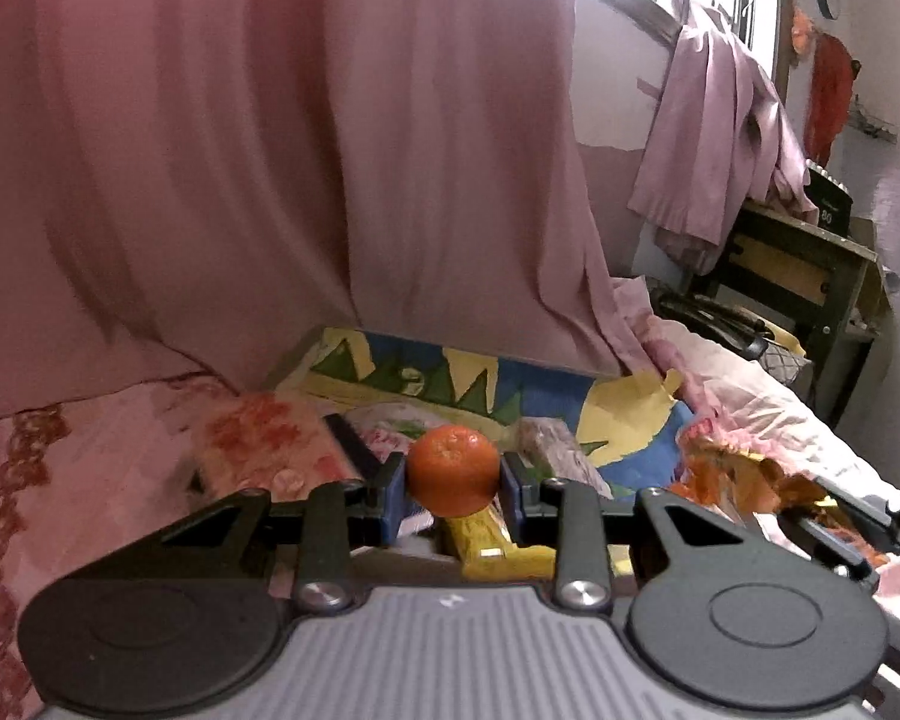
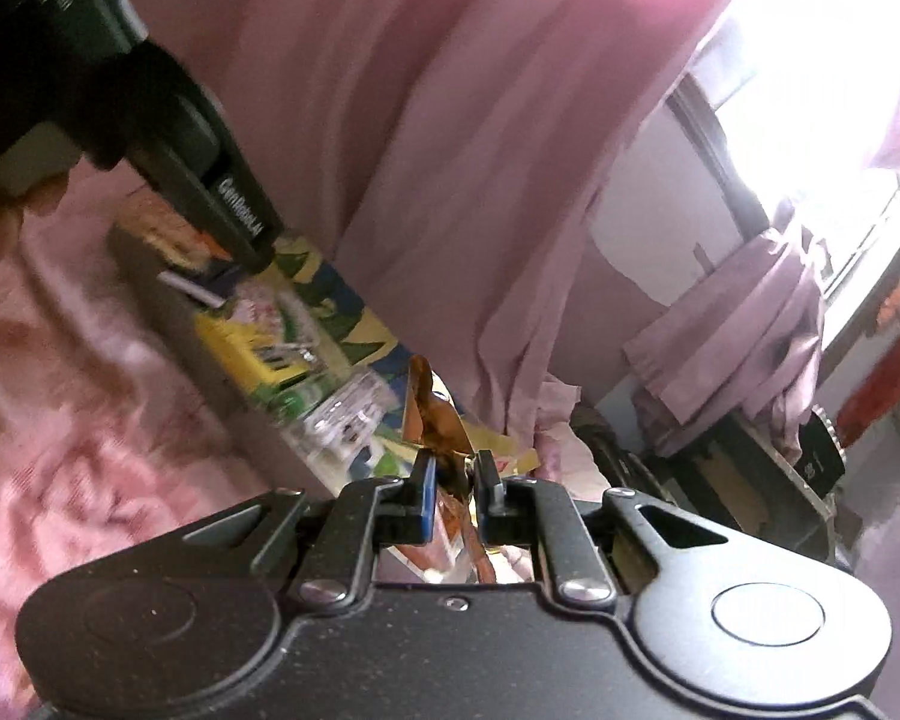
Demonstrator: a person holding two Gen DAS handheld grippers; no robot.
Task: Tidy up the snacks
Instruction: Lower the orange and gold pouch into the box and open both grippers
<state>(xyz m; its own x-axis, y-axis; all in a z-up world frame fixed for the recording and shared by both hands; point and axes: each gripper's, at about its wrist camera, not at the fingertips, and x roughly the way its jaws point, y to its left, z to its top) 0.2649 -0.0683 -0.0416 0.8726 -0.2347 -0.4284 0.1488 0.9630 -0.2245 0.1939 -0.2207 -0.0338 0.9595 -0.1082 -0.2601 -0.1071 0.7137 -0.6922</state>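
Orange round tangerine (image 1: pixel 453 468) clamped between left tongs (image 1: pixel 453 480), poised directly above colourful snack box (image 1: pixel 510 387); crinkly orange foil wrapper (image 2: pixel 435 414) pinched in right tongs (image 2: pixel 453 480) alongside.

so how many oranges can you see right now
1. The orange is gripped between the left gripper fingers, above the snack packets in the colourful box. More may be hidden under the packets.

A round orange mandarin (image 1: pixel 453 469) sits between the left gripper (image 1: pixel 452 483) fingers, above a patterned cardboard box (image 1: pixel 510 387) of snack packets (image 1: pixel 546 441) on the bed (image 1: pixel 90 468). A crinkled orange foil wrapper (image 2: pixel 435 414) lies right of it, in the right gripper (image 2: pixel 453 483).
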